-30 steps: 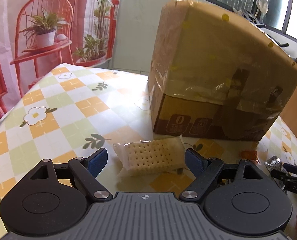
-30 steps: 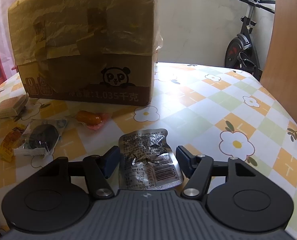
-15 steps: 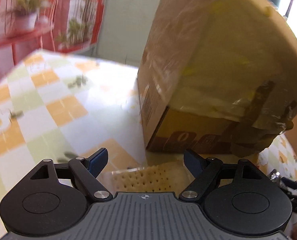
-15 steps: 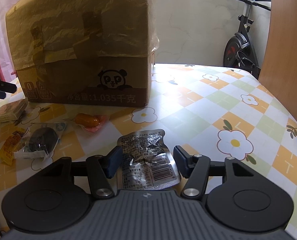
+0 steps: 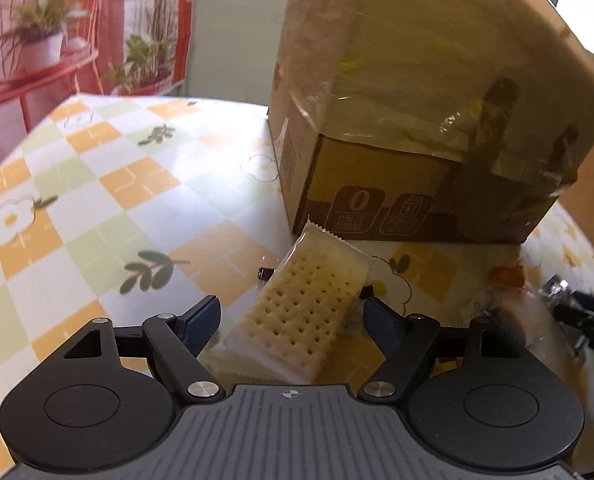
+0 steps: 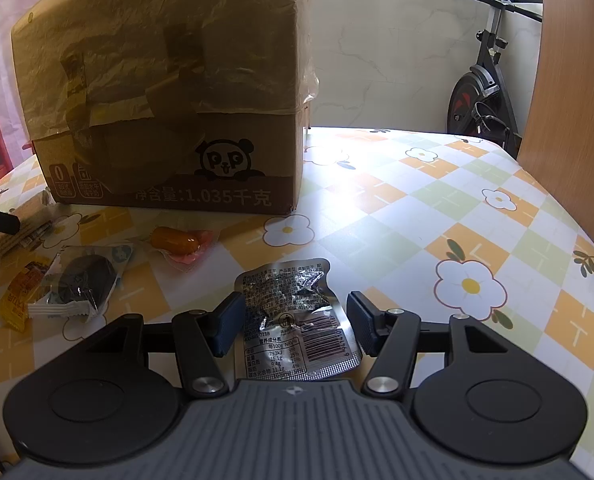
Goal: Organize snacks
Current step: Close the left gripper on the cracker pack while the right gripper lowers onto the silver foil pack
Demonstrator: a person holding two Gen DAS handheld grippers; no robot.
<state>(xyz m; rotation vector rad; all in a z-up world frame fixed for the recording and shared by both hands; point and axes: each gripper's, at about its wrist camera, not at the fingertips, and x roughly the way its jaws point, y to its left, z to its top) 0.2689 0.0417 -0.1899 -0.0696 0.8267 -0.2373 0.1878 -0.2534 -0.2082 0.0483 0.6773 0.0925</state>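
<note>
A cracker packet [image 5: 301, 316] in clear wrap lies slanted on the flowered tablecloth [image 5: 137, 184], between the fingers of my left gripper [image 5: 291, 320]. Its jaws are closing; the right pad [image 5: 377, 320] is near the packet's corner and a small gap shows at the left pad [image 5: 203, 322]. In the right wrist view a crumpled silver foil packet [image 6: 297, 316] lies flat on the table, and my right gripper [image 6: 295, 324] has a pad against each of its side edges. A big taped cardboard box [image 6: 169, 100] stands just behind both packets.
Left of the foil packet lie an orange sausage snack [image 6: 177, 240], a dark round biscuit in clear wrap [image 6: 85, 280] and a yellow packet [image 6: 17, 296]. An exercise bike [image 6: 481, 100] and a wooden panel [image 6: 577, 100] stand past the table's far right edge.
The left gripper has sunk towards the cracker packet, which now lies slanted between its narrower jaws. The right jaws have narrowed slightly onto the foil packet; that hand has not moved.
</note>
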